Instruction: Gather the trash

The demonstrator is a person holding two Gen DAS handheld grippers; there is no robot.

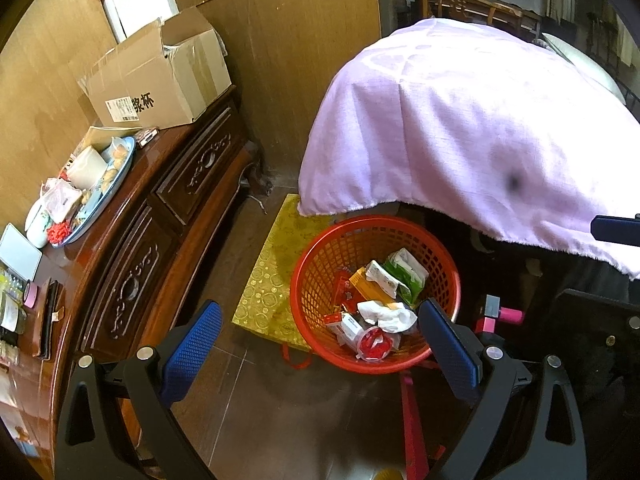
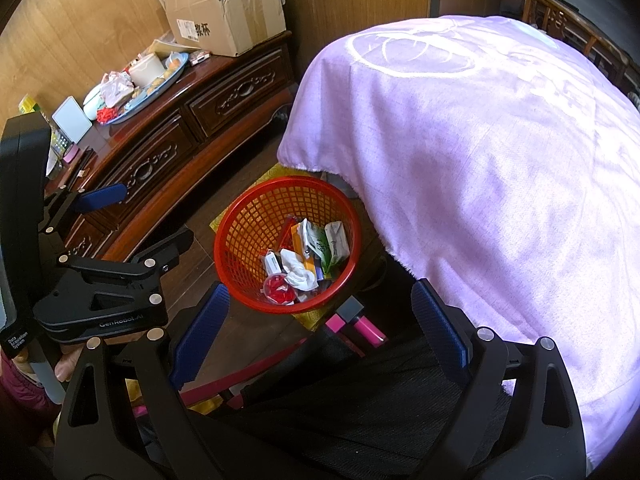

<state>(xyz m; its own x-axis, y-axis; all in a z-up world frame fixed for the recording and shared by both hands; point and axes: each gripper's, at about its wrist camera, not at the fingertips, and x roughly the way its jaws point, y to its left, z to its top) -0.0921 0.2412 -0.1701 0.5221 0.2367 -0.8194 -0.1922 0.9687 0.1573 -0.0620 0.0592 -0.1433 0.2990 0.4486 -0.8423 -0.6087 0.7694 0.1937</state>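
Tongs on both sides were spread wide and carried nothing. The left tongs [image 1: 320, 344] pointed downward toward the floor, with the red basket [image 1: 308, 280] seen between the blue pads: the right pad [image 1: 448, 348] overlapped the basket's near rim in that view, while the left pad [image 1: 192, 352] stood apart from it, in front of the carved cabinet [image 1: 168, 216]. In the right wrist view the left tongs [image 2: 132, 220] appeared at the left edge, held level and aimed toward the cabinet, beside and above the basket [image 2: 240, 224]. The right tongs [image 2: 320, 328] tilted downward over a dark mesh seat [image 2: 360, 400], the basket lying just ahead of the pads.

The basket stood on the floor, partly on a yellow cushion [image 1: 272, 264], next to the bed under the lilac blanket [image 1: 460, 128]. Inside it lay the trash [image 1: 380, 300]: crumpled white tissue, a green packet, an orange box and red wrappers. A cardboard box [image 1: 160, 76] rested on the cabinet's surface
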